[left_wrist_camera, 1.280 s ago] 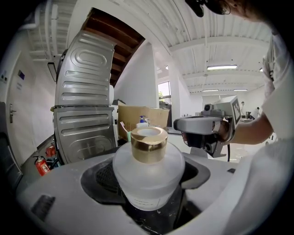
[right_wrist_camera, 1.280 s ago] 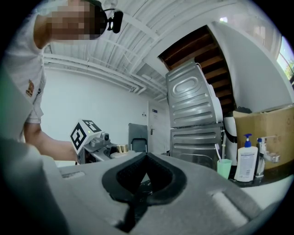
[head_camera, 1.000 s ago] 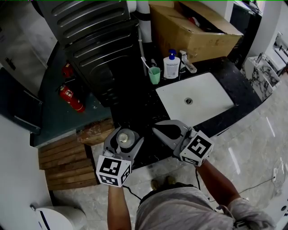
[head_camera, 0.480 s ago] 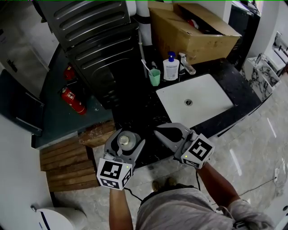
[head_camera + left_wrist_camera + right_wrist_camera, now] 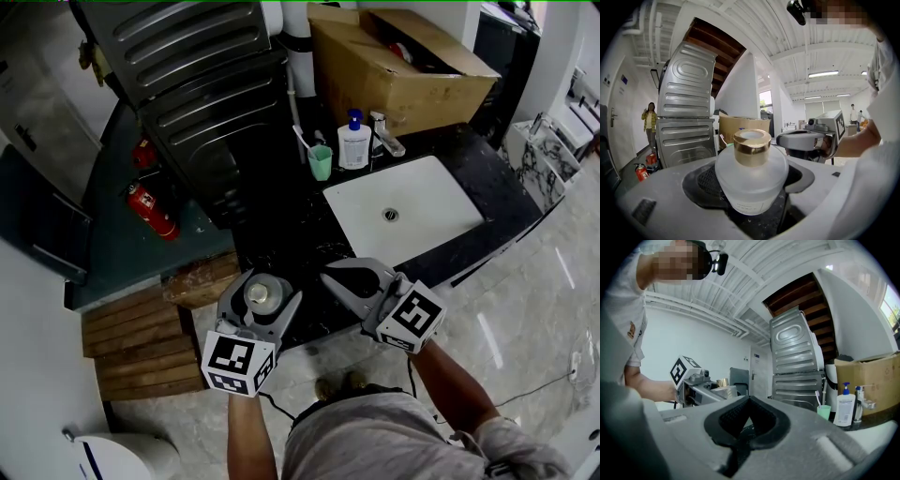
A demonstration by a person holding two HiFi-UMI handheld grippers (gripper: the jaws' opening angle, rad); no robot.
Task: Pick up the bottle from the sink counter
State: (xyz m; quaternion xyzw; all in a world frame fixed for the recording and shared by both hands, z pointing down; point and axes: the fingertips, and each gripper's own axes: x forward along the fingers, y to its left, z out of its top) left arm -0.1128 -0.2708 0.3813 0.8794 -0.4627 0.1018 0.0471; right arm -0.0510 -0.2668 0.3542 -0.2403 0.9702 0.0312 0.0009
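A squat frosted-glass bottle (image 5: 751, 180) with a gold cap sits between the jaws of my left gripper (image 5: 270, 284), which is shut on its body. In the head view the bottle (image 5: 262, 294) is held above the front edge of the black sink counter (image 5: 281, 234). My right gripper (image 5: 328, 276) hovers just to the right of it, over the same edge, with its jaws together and nothing in them. From the right gripper view (image 5: 749, 401) the closed dark pads point toward the left gripper and its bottle (image 5: 723, 382).
A white sink basin (image 5: 403, 211) lies to the right in the counter, with a faucet (image 5: 386, 133), a pump soap bottle (image 5: 354, 141) and a green cup (image 5: 321, 161) holding a toothbrush behind it. A cardboard box (image 5: 403, 56), a dark stacked appliance (image 5: 206, 94) and a fire extinguisher (image 5: 150, 211) stand beyond.
Both grippers have drifted very slightly toward the person. The bottle stays gripped in the left one and the right one stays closed.
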